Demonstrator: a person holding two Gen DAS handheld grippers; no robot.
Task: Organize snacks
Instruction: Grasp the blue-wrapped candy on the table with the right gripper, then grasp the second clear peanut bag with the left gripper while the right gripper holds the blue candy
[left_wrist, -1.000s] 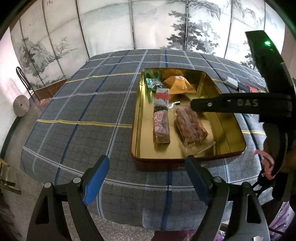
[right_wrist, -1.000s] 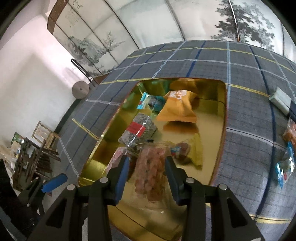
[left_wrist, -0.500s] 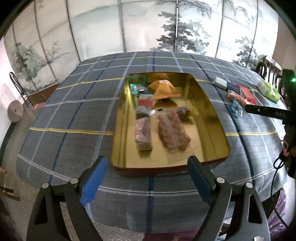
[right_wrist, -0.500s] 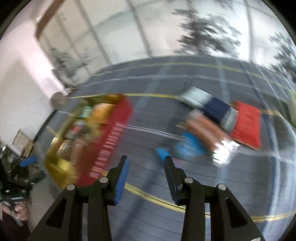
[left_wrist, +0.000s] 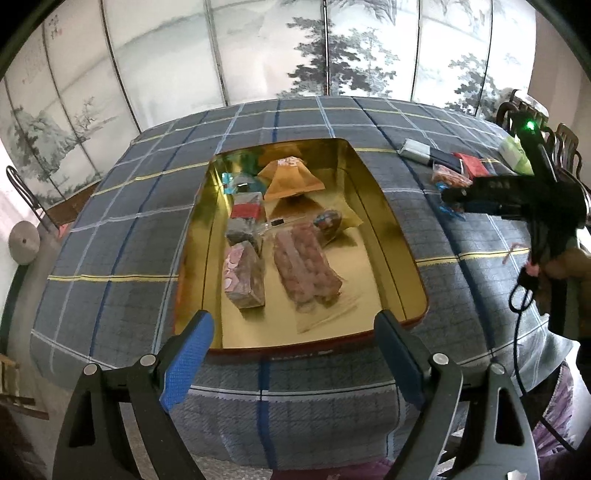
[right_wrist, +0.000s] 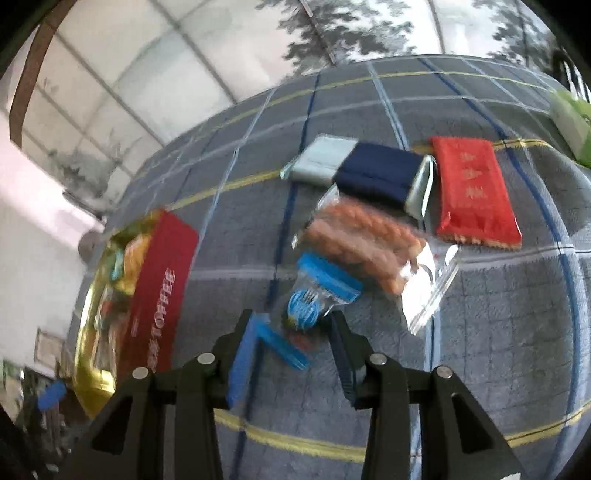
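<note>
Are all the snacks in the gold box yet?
Not yet. Several packets already lie in the gold tin, like the orange bag and the long clear pack. The right gripper is opening over the blue-topped packet, not gripping it. The twisted-snack bag, red packet and navy packet still wait on the cloth.

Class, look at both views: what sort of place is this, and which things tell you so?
Probably a home dining room: a table under a plaid tablecloth, a painted folding screen behind it, and wooden chairs beside it.
</note>
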